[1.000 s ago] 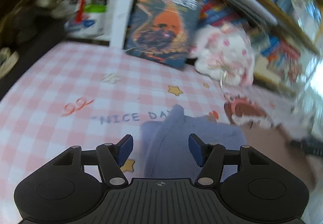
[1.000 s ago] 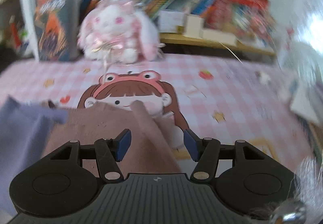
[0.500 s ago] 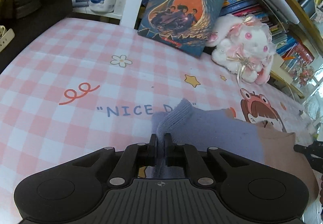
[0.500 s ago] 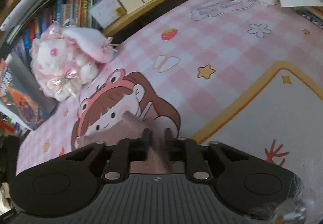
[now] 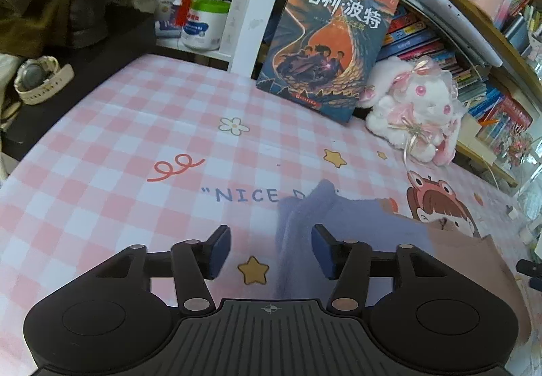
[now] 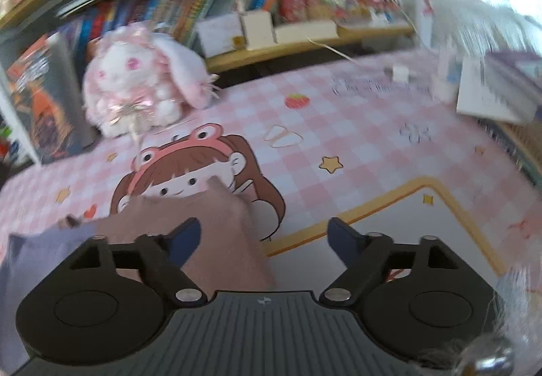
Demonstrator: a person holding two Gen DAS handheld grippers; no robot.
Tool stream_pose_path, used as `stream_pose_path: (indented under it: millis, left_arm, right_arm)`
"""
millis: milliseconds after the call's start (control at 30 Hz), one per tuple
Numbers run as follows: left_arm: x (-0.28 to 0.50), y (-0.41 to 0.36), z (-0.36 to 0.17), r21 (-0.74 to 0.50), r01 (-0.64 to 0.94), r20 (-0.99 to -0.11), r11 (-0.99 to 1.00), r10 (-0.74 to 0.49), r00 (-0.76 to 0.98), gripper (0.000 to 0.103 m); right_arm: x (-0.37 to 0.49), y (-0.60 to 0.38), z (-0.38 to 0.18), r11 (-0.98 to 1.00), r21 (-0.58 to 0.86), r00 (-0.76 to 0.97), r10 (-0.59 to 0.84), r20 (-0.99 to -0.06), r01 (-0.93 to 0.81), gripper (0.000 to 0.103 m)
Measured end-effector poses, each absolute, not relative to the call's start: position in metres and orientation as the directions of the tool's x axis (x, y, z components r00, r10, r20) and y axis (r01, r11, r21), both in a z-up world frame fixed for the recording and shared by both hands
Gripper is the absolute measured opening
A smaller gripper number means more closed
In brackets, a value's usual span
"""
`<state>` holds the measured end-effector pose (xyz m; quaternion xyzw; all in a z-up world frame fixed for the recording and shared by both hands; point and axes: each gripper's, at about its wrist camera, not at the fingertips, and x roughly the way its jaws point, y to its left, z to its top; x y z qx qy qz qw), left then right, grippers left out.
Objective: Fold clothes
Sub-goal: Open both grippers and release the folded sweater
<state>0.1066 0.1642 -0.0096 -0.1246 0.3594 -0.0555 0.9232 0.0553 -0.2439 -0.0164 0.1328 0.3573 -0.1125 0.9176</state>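
In the left wrist view, a two-coloured garment [image 5: 355, 233], lavender on one half and dusty pink on the other, is seen lying on the pink checked table cover [image 5: 118, 155], with a raised ridge of lavender cloth at about 12 o'clock from the claw. The left gripper [image 5: 270, 249] is spread wide and nothing is held; its right pad stands just at the lavender edge, but contact cannot be told.

In the right wrist view, which is blurred, the pink half is seen at 11 o'clock from the right gripper [image 6: 263, 240]. This claw is also opened wide and is empty; its left finger lies over the pink cloth.

The step is judged to be between two folds. Whether more folds are needed cannot be settled; if so, an edge must be taken by both claws together.
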Motion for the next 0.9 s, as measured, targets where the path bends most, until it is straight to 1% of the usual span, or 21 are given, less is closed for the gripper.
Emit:
stream_pose_path:
  millis: [67,100,133,300,433,633,900]
  left_arm:
    - [0.098,0.160,-0.005,-0.252,0.005,-0.639,0.968,-0.170,0.751,0.070]
    - [0.094,0.157,-0.002,-0.244,0.000,-0.633,0.970,-0.159,0.758,0.075]
    - [0.090,0.155,0.000,-0.235,-0.004,-0.627,0.972,-0.148,0.765,0.077]
    - [0.066,0.144,0.011,-0.196,-0.024,-0.598,0.980,-0.100,0.795,0.087]
    - [0.043,0.133,0.012,-0.191,-0.039,-0.602,0.981,-0.086,0.794,0.089]
    - [0.012,0.114,0.009,-0.177,-0.041,-0.619,0.983,-0.078,0.782,0.090]
    - [-0.029,0.083,-0.002,-0.162,-0.066,-0.671,0.985,-0.061,0.739,0.090]
  right_arm:
    - [0.048,-0.235,-0.012,0.948,0.131,0.721,-0.127,-0.681,0.290,0.095]
    - [0.044,-0.233,-0.012,0.950,0.126,0.722,-0.127,-0.680,0.286,0.098]
    - [0.041,-0.230,-0.011,0.952,0.122,0.723,-0.127,-0.679,0.282,0.101]
    - [0.024,-0.224,-0.009,0.958,0.138,0.722,-0.090,-0.686,0.251,0.102]
    - [0.007,-0.218,-0.011,0.969,0.108,0.719,-0.087,-0.689,0.221,0.102]
    - [-0.020,-0.218,-0.018,0.975,0.123,0.706,-0.045,-0.707,0.185,0.103]
    - [-0.061,-0.222,-0.024,0.985,0.090,0.698,-0.039,-0.715,0.147,0.103]
